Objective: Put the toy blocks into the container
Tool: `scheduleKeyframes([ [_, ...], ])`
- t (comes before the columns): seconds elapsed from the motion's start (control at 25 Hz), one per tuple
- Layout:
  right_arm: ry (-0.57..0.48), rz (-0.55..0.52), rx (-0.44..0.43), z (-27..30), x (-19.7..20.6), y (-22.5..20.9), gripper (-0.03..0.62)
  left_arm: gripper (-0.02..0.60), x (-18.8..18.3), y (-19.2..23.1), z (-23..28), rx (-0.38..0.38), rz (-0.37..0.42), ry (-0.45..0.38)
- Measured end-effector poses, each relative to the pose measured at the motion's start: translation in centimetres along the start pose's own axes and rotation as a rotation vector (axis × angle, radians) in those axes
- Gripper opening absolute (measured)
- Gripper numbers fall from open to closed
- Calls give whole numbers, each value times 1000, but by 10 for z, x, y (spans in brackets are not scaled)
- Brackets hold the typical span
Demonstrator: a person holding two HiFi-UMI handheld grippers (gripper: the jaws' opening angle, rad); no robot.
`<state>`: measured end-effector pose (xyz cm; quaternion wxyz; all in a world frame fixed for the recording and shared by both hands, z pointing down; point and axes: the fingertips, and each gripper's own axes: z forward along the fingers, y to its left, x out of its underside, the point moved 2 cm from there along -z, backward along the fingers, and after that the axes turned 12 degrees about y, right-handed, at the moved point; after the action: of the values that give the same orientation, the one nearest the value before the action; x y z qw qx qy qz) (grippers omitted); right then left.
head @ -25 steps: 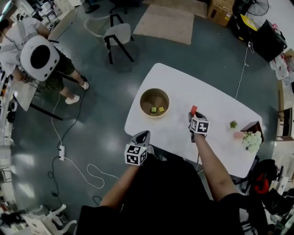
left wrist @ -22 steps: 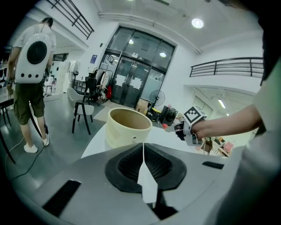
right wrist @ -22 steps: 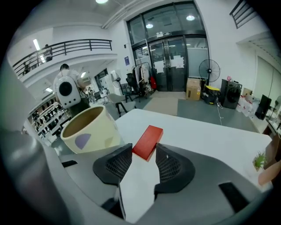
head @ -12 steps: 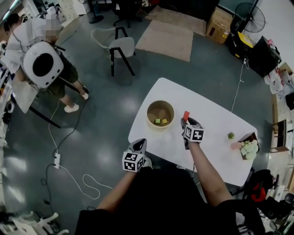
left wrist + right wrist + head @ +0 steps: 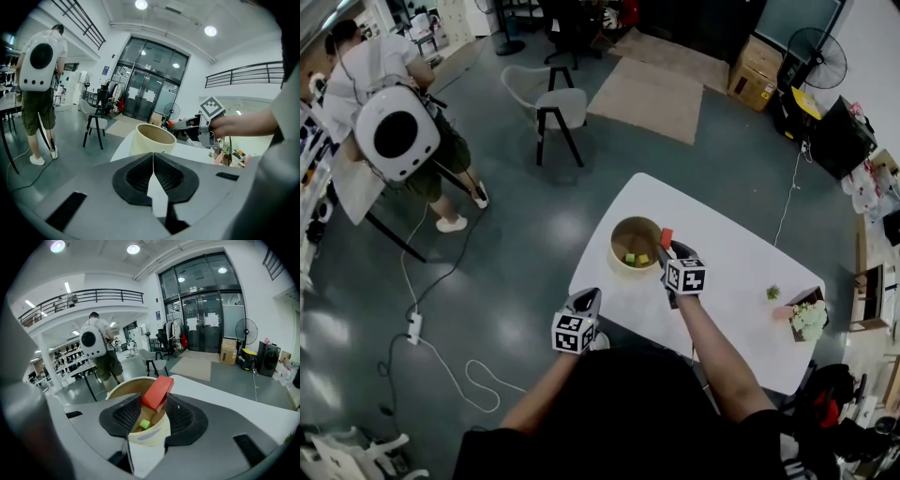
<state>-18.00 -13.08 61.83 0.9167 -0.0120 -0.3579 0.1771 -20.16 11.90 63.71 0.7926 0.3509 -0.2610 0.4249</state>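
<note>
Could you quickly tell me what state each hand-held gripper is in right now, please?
Left hand-held gripper: closed, holding nothing.
Right hand-held gripper: closed on a red block.

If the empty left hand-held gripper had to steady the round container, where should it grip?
Probably the near rim of the container, coming from above: its round wall looks too wide to span, but the thin open lip is clear on this side. The left hand-held gripper, shut, must open first.

A showroom-like hall: tall glass doors (image 5: pixel 206 324), a railed mezzanine (image 5: pixel 84 297), stocked shelves (image 5: pixel 69 358), polished grey floor (image 5: pixel 516 244).
</note>
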Motion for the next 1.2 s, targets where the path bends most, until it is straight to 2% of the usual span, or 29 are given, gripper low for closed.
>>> scheduleKeyframes([
  [0.2,20,-89,-44,17,-9,26,160,6,-6,12,-11,-26,0,-30],
  [0.48,114,-212,-71,53,-6,57,153,6,-9,35,-24,-61,-11,-58],
  [0.72,210,-397,-67,76,-3,74,144,5,-12,55,-30,-84,-22,-73],
  [0.96,230,-406,-88,78,-10,80,144,5,-15,59,-26,-87,-38,-73],
  [1.2,269,-483,-121,93,-22,86,144,5,-19,58,-17,-84,-38,-67],
])
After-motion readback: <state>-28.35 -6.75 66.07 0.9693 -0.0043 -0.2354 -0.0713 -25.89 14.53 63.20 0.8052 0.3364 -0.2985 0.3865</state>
